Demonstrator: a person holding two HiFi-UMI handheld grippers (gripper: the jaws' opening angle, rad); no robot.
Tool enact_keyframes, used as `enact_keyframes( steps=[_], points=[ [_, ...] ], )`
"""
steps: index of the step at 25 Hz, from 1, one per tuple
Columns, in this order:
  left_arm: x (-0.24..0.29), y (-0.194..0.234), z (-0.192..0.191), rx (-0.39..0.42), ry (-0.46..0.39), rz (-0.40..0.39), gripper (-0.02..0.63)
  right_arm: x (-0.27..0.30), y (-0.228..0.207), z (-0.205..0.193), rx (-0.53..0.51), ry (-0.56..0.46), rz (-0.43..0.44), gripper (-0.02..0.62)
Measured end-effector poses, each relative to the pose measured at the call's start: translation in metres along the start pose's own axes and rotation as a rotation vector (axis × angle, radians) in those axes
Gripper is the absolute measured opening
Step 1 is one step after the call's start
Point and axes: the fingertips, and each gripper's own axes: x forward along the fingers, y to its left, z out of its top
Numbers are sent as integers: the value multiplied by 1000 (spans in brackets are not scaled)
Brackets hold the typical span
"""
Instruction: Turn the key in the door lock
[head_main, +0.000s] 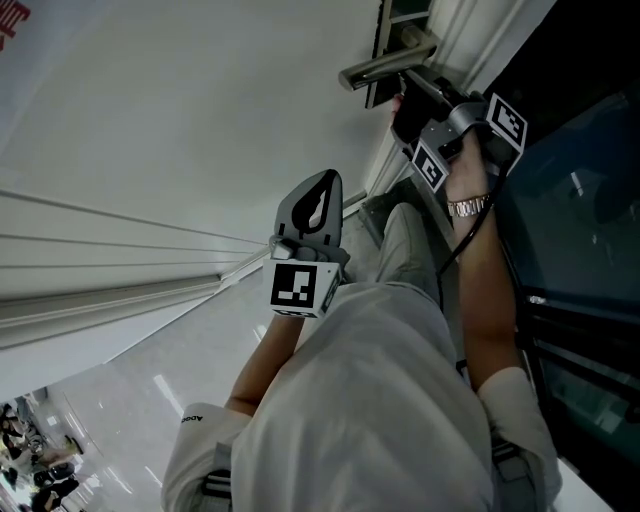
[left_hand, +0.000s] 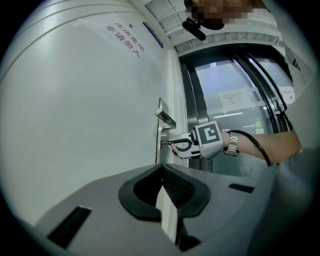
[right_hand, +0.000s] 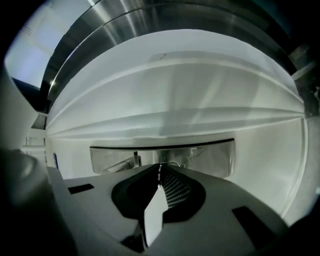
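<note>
Key (left_hand: 163, 143) sits in the door lock (left_hand: 159, 153), pinched by the right gripper (left_hand: 171, 143), its turn apparently under way, unfinished; left gripper (left_hand: 161, 170) hovers pressed together, empty.

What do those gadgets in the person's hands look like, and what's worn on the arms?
The left hand-held gripper and the right hand-held gripper are grey, with two dark-lined jaws tapering to a point. Each carries a white cube with black square markers. A black cable trails from the right one. The right arm wears a metal wristwatch; sleeves are short and pale.
</note>
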Motion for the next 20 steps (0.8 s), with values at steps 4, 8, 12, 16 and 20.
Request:
enact_keyframes(
  steps=[4, 8, 12, 16, 20],
  points=[
    [0, 0, -5, -1, 9, -3, 9, 0, -1, 0, 65, -7, 20, 11],
    [0, -4, -2, 2, 0, -11, 9, 0, -1, 0, 59, -21, 27, 11],
    [-3, -5, 0, 4, -1, -11, 9, -2, -2, -4, 27, 5, 62, 97],
    [-5, -4, 2, 2, 0, -2, 9, -12, 1, -15, -167, 41, 45, 190],
    [-7, -5, -1, 1, 4, -1, 9, -20, 4, -22, -371, 90, -1, 195]
  ],
)
